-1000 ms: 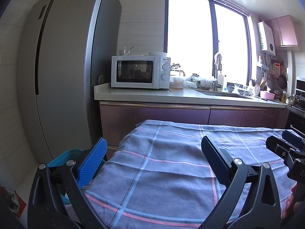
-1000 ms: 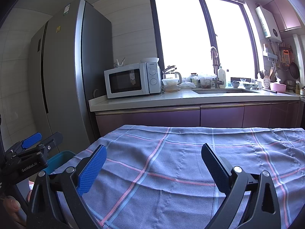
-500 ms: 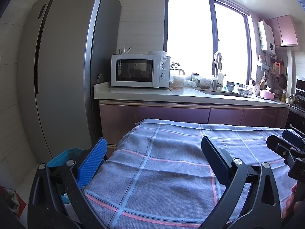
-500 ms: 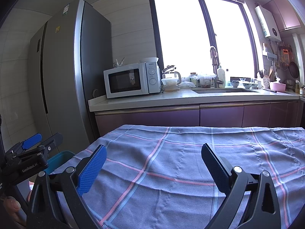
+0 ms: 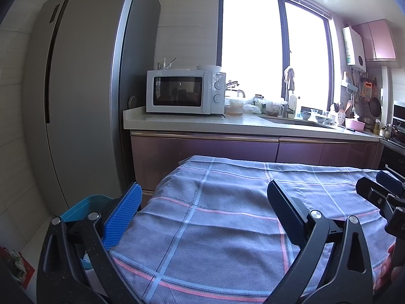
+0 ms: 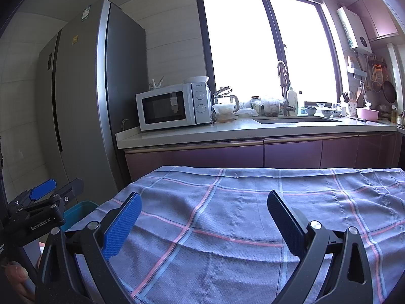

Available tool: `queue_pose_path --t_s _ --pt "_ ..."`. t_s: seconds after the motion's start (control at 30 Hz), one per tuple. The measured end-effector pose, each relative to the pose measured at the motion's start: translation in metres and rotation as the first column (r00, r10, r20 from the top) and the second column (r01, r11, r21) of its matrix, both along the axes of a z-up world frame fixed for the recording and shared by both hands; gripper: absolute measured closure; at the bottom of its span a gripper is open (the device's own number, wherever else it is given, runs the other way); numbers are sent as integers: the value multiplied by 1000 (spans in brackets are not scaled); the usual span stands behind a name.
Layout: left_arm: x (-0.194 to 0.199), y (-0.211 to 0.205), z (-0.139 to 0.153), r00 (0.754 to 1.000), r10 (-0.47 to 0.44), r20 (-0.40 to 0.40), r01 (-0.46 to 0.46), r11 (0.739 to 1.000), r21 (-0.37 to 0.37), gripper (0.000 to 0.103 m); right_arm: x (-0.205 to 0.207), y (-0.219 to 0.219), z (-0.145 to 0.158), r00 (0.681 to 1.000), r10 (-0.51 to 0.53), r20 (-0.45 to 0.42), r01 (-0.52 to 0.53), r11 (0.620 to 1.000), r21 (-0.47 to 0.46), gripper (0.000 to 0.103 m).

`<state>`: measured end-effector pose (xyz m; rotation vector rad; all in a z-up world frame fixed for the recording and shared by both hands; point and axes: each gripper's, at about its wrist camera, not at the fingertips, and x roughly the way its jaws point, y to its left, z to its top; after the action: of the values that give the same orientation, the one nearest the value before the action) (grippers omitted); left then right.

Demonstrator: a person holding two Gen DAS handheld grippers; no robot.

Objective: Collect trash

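Observation:
My left gripper [image 5: 202, 215] is open over the near left part of a table covered with a grey-blue checked cloth [image 5: 227, 228]; nothing lies between its blue-padded fingers. Beside it, my right gripper [image 6: 202, 223] is open too, above the same cloth [image 6: 240, 202]. Each shows in the other's view: the right gripper [image 5: 382, 192] at the right edge, the left gripper [image 6: 43, 200] at the far left. A teal bin [image 5: 83, 204] stands on the floor by the table's left corner, and its rim [image 6: 78, 209] also shows in the right wrist view. No loose trash shows on the cloth.
Behind the table runs a counter [image 5: 227, 124] with a white microwave [image 5: 184, 92], a kettle, jars and a sink under a bright window. A tall grey fridge [image 5: 83, 101] stands at the left. A red bag with crumpled stuff [image 5: 17, 266] lies on the floor.

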<state>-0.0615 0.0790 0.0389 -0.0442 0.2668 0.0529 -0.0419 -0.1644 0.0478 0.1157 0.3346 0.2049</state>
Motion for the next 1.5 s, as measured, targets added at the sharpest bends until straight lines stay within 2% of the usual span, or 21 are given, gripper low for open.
queue_pose_path --t_s 1.3,1.5 --pt "21 0 -7 998 -15 -53 15 1000 -7 6 5 -8 -6 1000 -12 -17 12 1000 20 7" --pt "34 -4 -13 993 -31 -111 30 999 -11 6 8 -13 -10 1000 -16 -26 17 1000 19 7"
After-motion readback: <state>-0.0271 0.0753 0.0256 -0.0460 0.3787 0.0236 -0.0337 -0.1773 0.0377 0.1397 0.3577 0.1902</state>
